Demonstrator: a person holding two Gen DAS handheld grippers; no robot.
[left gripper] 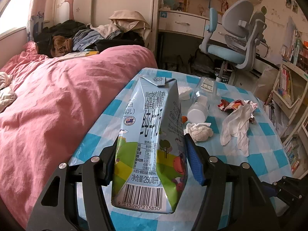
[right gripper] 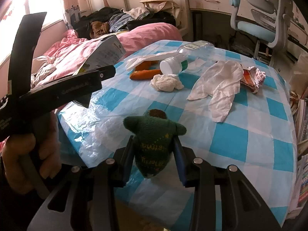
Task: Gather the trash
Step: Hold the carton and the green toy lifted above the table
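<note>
Both grippers gripping items over the checked table (right gripper: pixel 227 138).

The left gripper (left gripper: pixel 152 144) is squeezing a milk carton (left gripper: pixel 152 134); the right gripper (right gripper: pixel 154 150) is pinching a green knitted toy (right gripper: pixel 154 140). Tissues (right gripper: pixel 166 82), bottle (right gripper: pixel 184 57), wrapper (right gripper: pixel 252 77) are lying far right.

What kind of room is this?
Most likely a child's bedroom: there is a bed with a pink duvet, a desk chair at a desk, and shelves of books.
</note>
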